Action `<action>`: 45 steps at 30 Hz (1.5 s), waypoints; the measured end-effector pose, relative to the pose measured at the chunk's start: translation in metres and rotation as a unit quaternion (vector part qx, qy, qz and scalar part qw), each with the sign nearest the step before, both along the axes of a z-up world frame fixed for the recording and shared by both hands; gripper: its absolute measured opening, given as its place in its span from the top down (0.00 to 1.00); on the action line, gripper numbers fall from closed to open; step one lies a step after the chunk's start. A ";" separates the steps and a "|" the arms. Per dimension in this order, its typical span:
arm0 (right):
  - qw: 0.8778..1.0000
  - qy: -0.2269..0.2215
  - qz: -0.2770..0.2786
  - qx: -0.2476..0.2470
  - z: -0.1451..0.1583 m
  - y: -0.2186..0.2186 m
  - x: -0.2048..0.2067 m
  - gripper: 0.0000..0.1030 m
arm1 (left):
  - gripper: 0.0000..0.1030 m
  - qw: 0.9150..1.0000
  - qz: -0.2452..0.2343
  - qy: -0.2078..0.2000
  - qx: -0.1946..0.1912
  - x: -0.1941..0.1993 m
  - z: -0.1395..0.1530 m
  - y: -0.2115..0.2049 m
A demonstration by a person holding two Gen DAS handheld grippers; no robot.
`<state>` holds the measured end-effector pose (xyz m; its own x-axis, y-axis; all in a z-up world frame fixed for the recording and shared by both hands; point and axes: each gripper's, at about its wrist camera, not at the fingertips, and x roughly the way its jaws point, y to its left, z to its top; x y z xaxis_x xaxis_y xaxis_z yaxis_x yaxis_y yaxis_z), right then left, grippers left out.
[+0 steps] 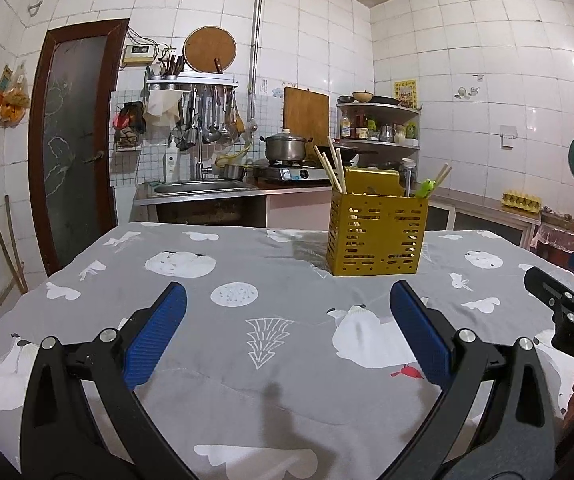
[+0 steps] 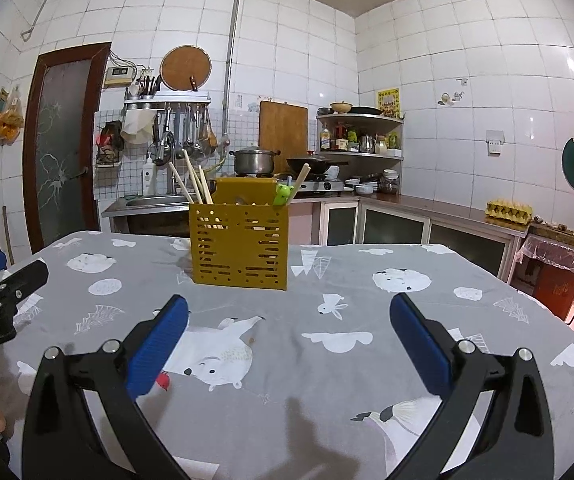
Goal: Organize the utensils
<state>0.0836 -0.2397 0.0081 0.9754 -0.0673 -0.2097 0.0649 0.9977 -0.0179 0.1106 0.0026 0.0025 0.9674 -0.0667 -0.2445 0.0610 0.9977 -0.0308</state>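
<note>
A yellow perforated utensil holder (image 1: 377, 234) stands upright on the grey patterned tablecloth (image 1: 247, 280), toward the far side. It also shows in the right wrist view (image 2: 240, 246). Wooden chopsticks (image 1: 333, 168) lean out of its left side, and a green frog-topped utensil (image 1: 424, 188) and another chopstick stick out on the right. My left gripper (image 1: 287, 300) is open and empty, well short of the holder. My right gripper (image 2: 289, 312) is open and empty, also short of the holder. Each gripper shows at the edge of the other's view.
Behind the table is a kitchen counter with a sink (image 1: 203, 186), a stove with a steel pot (image 1: 285, 148) and corner shelves (image 1: 379, 128). An egg carton (image 2: 509, 209) lies on the right counter. A brown door (image 1: 73, 140) is at the left.
</note>
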 end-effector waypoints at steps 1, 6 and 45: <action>1.000 0.000 0.000 0.000 0.000 0.000 0.000 0.04 | 0.05 1.000 0.001 0.000 0.001 0.000 0.000 0.000; 1.000 0.000 0.000 0.000 0.000 0.000 0.000 0.04 | 0.05 1.000 0.000 -0.001 0.002 0.000 0.000 0.000; 1.000 -0.002 -0.003 -0.001 0.000 0.001 -0.002 0.04 | 0.05 1.000 0.001 -0.017 0.016 -0.007 0.004 -0.007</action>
